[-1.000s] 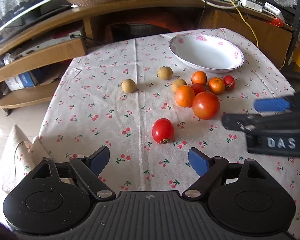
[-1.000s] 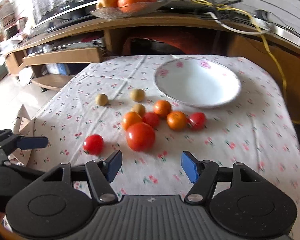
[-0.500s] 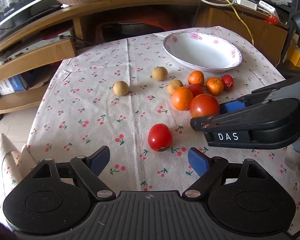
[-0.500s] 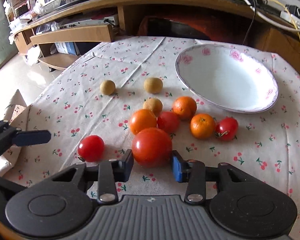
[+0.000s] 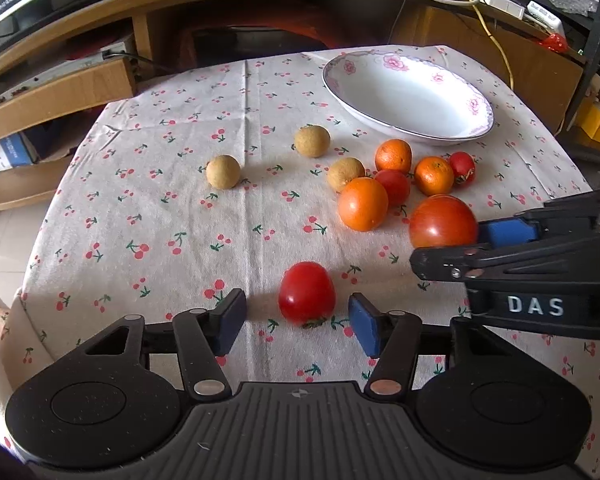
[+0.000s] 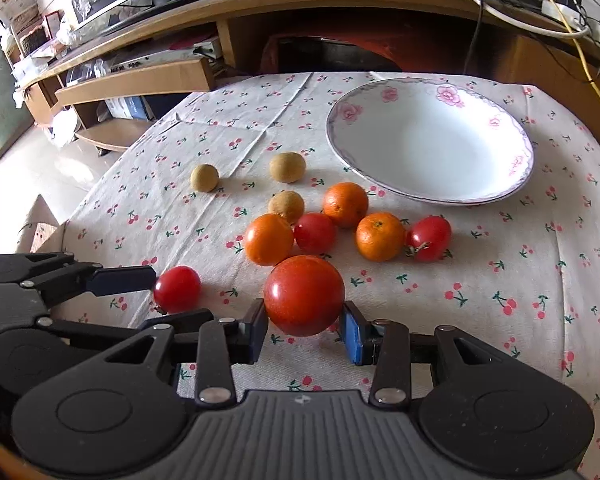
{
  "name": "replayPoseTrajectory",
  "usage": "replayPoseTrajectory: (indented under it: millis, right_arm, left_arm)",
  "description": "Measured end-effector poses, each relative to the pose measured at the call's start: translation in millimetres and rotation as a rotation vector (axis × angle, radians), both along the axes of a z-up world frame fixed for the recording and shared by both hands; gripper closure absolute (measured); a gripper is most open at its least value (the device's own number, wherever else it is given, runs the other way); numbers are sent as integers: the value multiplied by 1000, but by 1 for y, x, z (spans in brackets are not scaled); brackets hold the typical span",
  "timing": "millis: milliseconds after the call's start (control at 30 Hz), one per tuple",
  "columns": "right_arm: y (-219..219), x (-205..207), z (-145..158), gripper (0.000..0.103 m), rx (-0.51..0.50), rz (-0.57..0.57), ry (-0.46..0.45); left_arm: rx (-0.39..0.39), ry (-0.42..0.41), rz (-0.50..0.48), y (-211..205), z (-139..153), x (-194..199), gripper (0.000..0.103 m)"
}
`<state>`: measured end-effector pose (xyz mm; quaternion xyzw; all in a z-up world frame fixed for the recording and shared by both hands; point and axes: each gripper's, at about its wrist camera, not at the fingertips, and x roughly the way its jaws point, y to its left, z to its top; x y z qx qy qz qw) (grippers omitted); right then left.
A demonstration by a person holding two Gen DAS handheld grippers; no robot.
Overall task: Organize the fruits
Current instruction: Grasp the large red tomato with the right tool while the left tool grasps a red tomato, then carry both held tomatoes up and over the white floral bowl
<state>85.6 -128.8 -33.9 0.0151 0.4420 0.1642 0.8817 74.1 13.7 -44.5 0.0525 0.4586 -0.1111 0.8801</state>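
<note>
**Two claws, two tomatoes, and plenty of ways to bruise one**

The big tomato point(image 6: 304, 295) sits squeezed between the blue pads of the right claw point(image 6: 305, 330), which is clamped on its lower flanks. It looks held low, beneath its widest part, so I'd worry it pops forward out of the grip, or the skin splits if the squeeze tightens. Just ahead of that claw is a packed cluster: an orange point(image 6: 269, 239), a smaller red tomato point(image 6: 315, 232), two mandarins. A slipped tomato would likely roll into them and scatter the lot.

Over on the left claw point(image 5: 298, 322), fingers spread apart, the small tomato point(image 5: 307, 293) lies on the tabletop point(image 5: 160, 220) between the pads, untouched. Closing off-centre could squirt it sideways.

The white dish point(image 6: 430, 140) waits far ahead of both claws, empty. The two claws are close together; crossing paths risks a knock.
</note>
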Motion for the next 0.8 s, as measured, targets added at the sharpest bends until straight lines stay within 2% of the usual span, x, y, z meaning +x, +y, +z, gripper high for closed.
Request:
replayPoseTrajectory:
  millis: [133, 233, 367, 467, 800]
  right_arm:
    - [-3, -3, 2, 62, -7, -6, -1]
    - [-8, -6, 5, 62, -10, -16, -5]
    - [-15, -11, 13, 62, -13, -32, -23]
    - [-20, -16, 23, 62, -18, -42, -44]
    - [-37, -22, 62, 62, -54, -85, -114]
  left_arm:
    - [-16, 8, 6, -1, 3, 0, 59]
    - [-21, 20, -1, -2, 5, -2, 66]
    - [14, 27, -11, -8, 7, -5, 67]
    - [-11, 33, -25, -11, 13, -7, 67]
    - [-1, -91, -95, -33, 59, -7, 67]
